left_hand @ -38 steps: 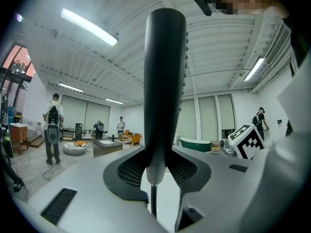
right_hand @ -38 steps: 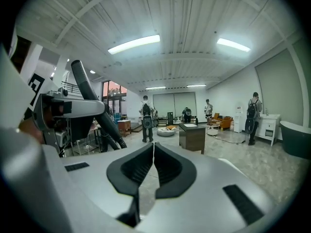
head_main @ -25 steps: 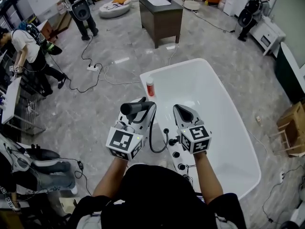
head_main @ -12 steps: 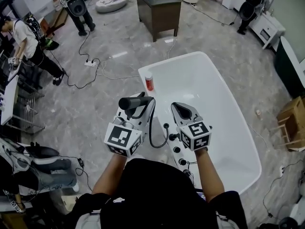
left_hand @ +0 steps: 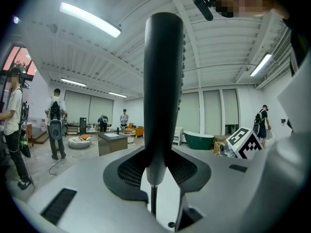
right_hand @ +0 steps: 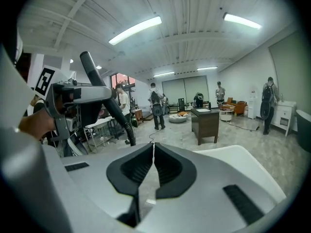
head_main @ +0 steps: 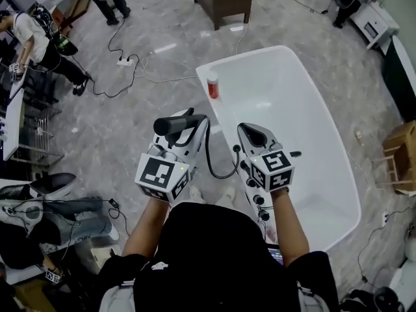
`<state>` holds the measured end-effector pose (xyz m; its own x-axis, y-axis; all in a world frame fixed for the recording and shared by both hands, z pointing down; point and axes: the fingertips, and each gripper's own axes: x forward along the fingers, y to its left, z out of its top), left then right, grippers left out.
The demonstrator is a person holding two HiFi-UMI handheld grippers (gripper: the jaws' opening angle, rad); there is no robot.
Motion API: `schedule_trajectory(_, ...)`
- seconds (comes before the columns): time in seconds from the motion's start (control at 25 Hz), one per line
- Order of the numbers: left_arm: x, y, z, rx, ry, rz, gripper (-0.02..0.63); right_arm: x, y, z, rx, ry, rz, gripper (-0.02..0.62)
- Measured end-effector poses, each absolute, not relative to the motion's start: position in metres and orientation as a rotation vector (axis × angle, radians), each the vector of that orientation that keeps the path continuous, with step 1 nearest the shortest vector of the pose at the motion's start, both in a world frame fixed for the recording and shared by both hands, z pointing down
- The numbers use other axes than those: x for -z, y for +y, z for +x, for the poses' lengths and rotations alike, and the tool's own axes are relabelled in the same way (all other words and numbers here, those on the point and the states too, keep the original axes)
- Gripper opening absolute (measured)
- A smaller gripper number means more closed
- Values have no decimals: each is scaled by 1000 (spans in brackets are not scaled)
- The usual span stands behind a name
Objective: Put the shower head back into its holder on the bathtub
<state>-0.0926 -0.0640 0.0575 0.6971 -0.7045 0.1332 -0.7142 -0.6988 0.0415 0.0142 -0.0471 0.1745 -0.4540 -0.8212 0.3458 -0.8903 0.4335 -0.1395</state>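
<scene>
The left gripper [head_main: 190, 127] has its jaws clamped on the black shower head [head_main: 174, 125]. The head sticks out sideways over the floor, just beside the white bathtub [head_main: 286, 109]. Its black hose [head_main: 209, 161] droops in a loop and comes back up by the tub's near rim. The right gripper [head_main: 252, 134] hovers over that rim, jaws pressed together with nothing in them. A red bottle [head_main: 212, 85] stands on the tub's left edge.

shower head [head_main: 174, 125]: matt black, smooth, plastic-looking
hose [head_main: 208, 161]: black, smooth, faint sheen
bathtub [head_main: 292, 90], at 2 o'clock from the shower head: glossy white, smooth
floor [head_main: 123, 135], at 9 o'clock: polished grey, veined, stone-look
right gripper [head_main: 249, 132]: matt pale plastic shell
pads [right_hand: 134, 171]: black, ribbed
</scene>
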Motion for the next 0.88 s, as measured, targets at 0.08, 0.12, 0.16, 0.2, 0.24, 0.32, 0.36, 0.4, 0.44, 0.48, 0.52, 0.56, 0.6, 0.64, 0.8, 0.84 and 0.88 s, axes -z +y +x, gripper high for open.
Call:
schedule_trajectory(0.08,-69,-68,-103,-189,-1175,2786,144,-183,-50,7,-466,-2444,1489,26)
schedule_trajectory(0.12,-76,-69,-107,-205,-1166,2774,144,-189,-49,4,-485,-2431,1487,26)
schedule_trajectory(0.16,-84,-68,-109,-221,-1152,2764,144,-195,-46,2,-506,-2416,1485,26)
schedule_trajectory(0.2,-93,-66,-111,-236,-1137,2756,144,-203,-43,1,-528,-2399,1486,25)
schedule_trajectory(0.24,-101,-65,-113,-247,-1125,2748,144,-211,-40,0,-547,-2384,1488,26)
schedule_trajectory(0.32,-115,-69,-113,-260,-1106,2734,144,-226,-40,0,-581,-2360,1490,26)
schedule_trajectory(0.36,-120,-73,-113,-264,-1098,2729,144,-233,-41,1,-597,-2348,1490,25)
schedule_trajectory(0.4,-126,-77,-112,-268,-1091,2724,144,-240,-43,2,-613,-2337,1488,26)
schedule_trajectory(0.44,-131,-80,-112,-274,-1082,2720,144,-247,-43,2,-630,-2324,1486,26)
schedule_trajectory(0.48,-137,-82,-112,-282,-1072,2715,144,-255,-41,2,-648,-2309,1483,26)
schedule_trajectory(0.52,-142,-84,-113,-289,-1062,2709,144,-263,-39,1,-666,-2293,1481,26)
schedule_trajectory(0.56,-148,-85,-114,-297,-1052,2704,144,-270,-38,0,-684,-2278,1480,26)
schedule_trajectory(0.6,-153,-88,-115,-305,-1044,2699,144,-277,-37,-2,-700,-2266,1477,26)
schedule_trajectory(0.64,-159,-90,-117,-314,-1038,2694,144,-285,-37,-3,-715,-2254,1474,26)
schedule_trajectory(0.8,-191,-90,-118,-374,-989,2667,144,-316,-28,-9,-789,-2206,1459,26)
schedule_trajectory(0.84,-199,-88,-117,-388,-971,2662,144,-322,-25,-10,-804,-2199,1457,26)
schedule_trajectory(0.88,-207,-86,-116,-401,-953,2659,144,-327,-23,-12,-817,-2193,1456,26)
